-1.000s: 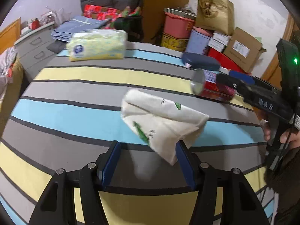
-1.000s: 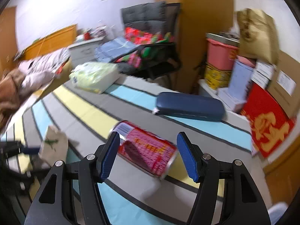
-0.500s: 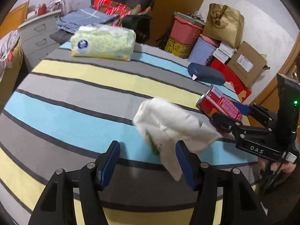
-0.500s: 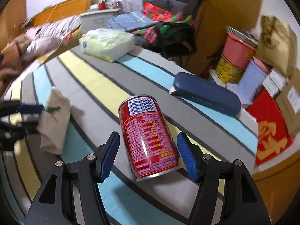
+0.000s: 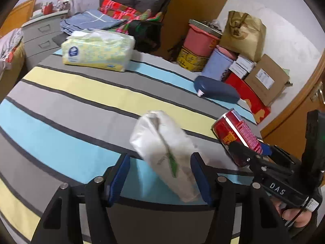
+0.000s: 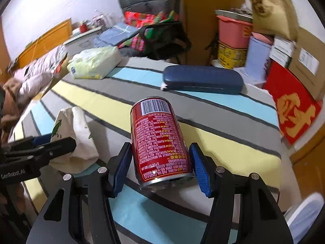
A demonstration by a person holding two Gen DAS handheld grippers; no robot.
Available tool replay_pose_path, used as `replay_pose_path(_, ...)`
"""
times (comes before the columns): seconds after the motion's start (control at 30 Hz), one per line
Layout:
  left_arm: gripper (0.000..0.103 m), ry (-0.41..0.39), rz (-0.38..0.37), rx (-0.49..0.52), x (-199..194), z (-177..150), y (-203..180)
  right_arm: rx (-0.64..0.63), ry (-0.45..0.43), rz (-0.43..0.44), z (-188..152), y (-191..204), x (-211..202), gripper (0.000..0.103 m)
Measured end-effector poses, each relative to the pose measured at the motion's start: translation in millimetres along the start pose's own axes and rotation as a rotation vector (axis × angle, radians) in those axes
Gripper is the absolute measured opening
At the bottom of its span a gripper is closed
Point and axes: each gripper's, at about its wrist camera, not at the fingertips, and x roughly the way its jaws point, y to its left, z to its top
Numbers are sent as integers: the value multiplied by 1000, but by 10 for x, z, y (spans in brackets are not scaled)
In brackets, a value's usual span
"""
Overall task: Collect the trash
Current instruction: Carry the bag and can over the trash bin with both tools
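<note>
A crumpled white paper bag with a green leaf print [image 5: 162, 142] lies on the striped tablecloth [image 5: 61, 105]. My left gripper [image 5: 160, 156] straddles it with jaws closing. The bag leans against the right pad and a gap shows at the left pad. A red drink can [image 6: 158, 134] lies on its side, its open end toward the camera. My right gripper [image 6: 160, 145] has the can between its blue pads, jaws closing, with a thin gap at the right pad. In the left wrist view the can [image 5: 233, 130] and the right gripper [image 5: 243, 152] sit right of the bag.
A yellow tissue pack [image 5: 97, 50] lies at the far side of the table, and a dark blue glasses case [image 6: 203, 80] beyond the can. Boxes, a pink bin [image 5: 201, 40] and a brown paper bag stand past the right edge. A chair piled with clothes [image 6: 154, 30] stands behind.
Both grippers moved forward over the table. The bag now sits between the left fingers and the can between the right fingers. Both pairs of jaws stand narrower than before.
</note>
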Motion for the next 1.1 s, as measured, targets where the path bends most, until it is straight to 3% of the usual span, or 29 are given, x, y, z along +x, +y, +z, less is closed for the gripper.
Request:
replay_pose_path(0.13, 31, -5, 4, 40, 21, -22, -68, 40, -15, -3, -24, -46, -37, 59)
replay_pose_path(0.3, 19, -33, 19, 107, -61, -22, -162, 74, -41, -4, -66, -61, -121, 59)
replay_pose_path(0.7, 18, -72, -33, 185, -407, -158, -447, 163, -147, -58, -276, -111, -499, 57)
replay_pose_path(1.1, 18, -100, -124, 317, -734, -358, -1122, 231, -262, -123, -506, -218, -1011, 55)
